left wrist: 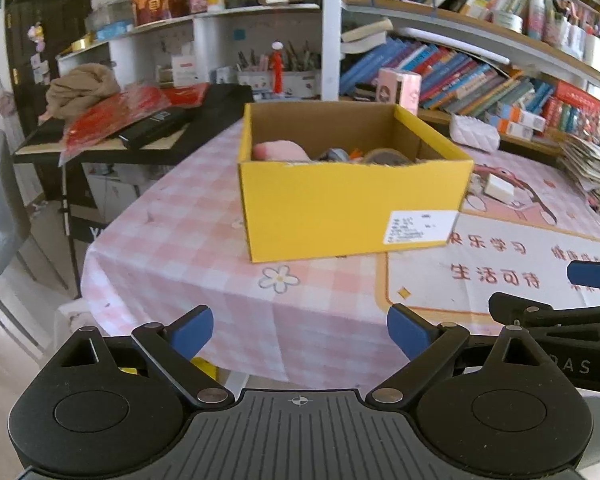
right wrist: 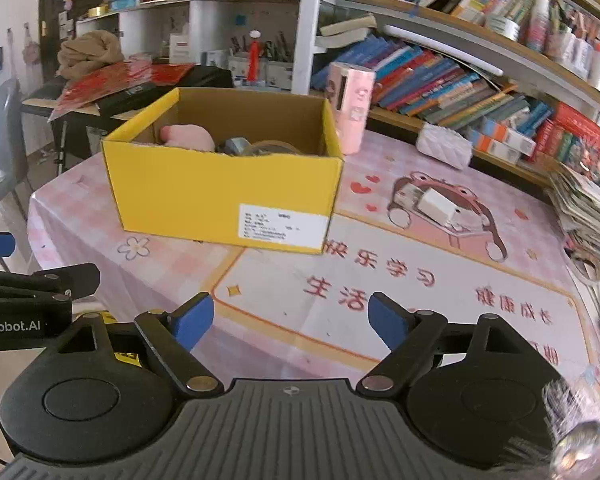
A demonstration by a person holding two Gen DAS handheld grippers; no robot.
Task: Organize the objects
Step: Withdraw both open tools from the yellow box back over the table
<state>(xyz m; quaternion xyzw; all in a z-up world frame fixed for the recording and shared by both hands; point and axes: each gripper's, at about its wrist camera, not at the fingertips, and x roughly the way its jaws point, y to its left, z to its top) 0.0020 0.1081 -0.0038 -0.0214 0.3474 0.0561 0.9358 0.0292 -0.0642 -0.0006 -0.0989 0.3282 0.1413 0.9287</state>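
An open yellow cardboard box (left wrist: 340, 204) stands on the pink checked table; it also shows in the right wrist view (right wrist: 220, 196). Inside lie a pink soft item (left wrist: 280, 150), a tape roll (left wrist: 384, 156) and other small things. A white block (right wrist: 438, 204) lies on the cartoon mat right of the box. My left gripper (left wrist: 300, 332) is open and empty, near the table's front edge. My right gripper (right wrist: 290, 320) is open and empty above the mat, in front of the box.
A pink cylinder (right wrist: 352, 108) stands behind the box, a white quilted pouch (right wrist: 444, 146) to its right. A paper stack (right wrist: 588, 208) and a tape ring (right wrist: 586, 266) sit at the right edge. Bookshelves (right wrist: 460, 80) line the back; a cluttered black desk (left wrist: 132, 128) and a chair (left wrist: 0, 216) are left.
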